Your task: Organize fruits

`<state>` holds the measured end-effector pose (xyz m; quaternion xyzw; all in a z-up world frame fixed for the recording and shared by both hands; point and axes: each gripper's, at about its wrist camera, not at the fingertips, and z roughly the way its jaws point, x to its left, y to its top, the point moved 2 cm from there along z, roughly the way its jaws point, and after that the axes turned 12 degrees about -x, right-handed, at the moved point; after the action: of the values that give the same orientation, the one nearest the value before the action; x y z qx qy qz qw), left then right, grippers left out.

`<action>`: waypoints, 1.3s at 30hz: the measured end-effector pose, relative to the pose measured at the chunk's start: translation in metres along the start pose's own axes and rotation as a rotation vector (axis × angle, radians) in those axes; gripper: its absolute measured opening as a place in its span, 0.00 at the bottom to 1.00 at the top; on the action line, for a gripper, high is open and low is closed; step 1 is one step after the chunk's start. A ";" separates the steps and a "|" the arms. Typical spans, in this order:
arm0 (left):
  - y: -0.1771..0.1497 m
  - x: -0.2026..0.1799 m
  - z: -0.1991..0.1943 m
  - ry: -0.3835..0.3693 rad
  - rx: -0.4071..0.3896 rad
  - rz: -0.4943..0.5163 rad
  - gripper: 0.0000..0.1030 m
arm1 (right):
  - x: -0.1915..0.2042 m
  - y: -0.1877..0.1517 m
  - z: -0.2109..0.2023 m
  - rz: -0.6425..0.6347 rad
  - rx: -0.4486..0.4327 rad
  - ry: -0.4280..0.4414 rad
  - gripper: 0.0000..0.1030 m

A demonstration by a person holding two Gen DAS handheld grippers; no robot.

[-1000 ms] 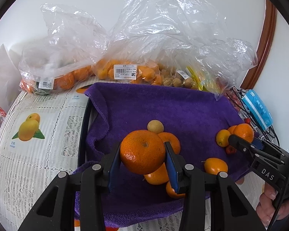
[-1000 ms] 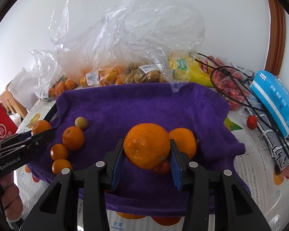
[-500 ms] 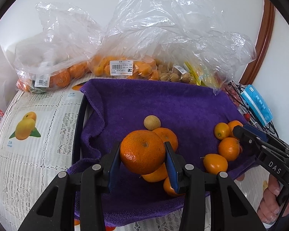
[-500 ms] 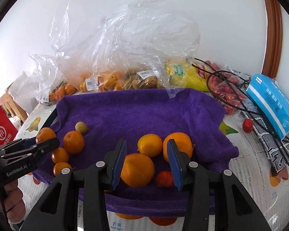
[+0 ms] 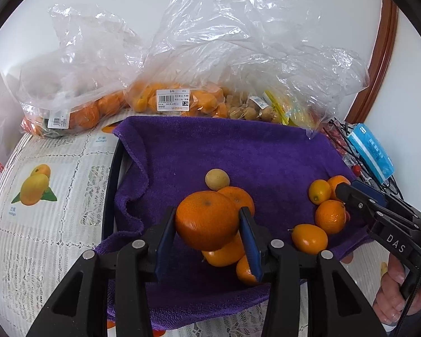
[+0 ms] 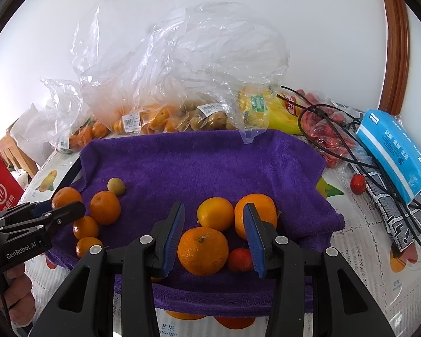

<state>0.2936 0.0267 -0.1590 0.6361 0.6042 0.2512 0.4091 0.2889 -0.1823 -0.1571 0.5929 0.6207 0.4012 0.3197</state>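
Left gripper (image 5: 207,241): jaws opening around the large round orange mandarin (image 5: 206,219), just above the purple terry towel (image 5: 238,151); pads barely touching
Right gripper (image 6: 214,236): spread, empty; a released dimpled mandarin (image 6: 202,250) lies on the towel between its jaws
Handling: light, firm, smooth-skinned; rolls, so pinch across its widest girth
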 end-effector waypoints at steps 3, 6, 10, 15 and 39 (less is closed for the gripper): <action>0.001 0.001 -0.001 0.000 -0.008 -0.001 0.53 | 0.000 0.000 0.000 0.001 0.002 -0.002 0.42; 0.003 0.001 -0.004 -0.003 -0.021 -0.003 0.56 | -0.001 0.001 -0.001 0.007 0.000 -0.002 0.43; 0.004 0.001 -0.006 -0.004 -0.029 -0.003 0.58 | -0.002 0.002 -0.003 0.008 -0.008 -0.005 0.44; 0.009 -0.002 -0.014 0.001 -0.076 0.019 0.65 | -0.003 0.004 -0.007 0.008 -0.016 -0.006 0.47; 0.020 -0.018 -0.115 0.064 -0.132 0.052 0.82 | 0.023 0.034 -0.119 -0.031 -0.080 -0.069 0.58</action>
<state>0.2089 0.0353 -0.0770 0.6147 0.5823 0.3213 0.4240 0.1995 -0.1741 -0.0690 0.5835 0.6019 0.4001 0.3703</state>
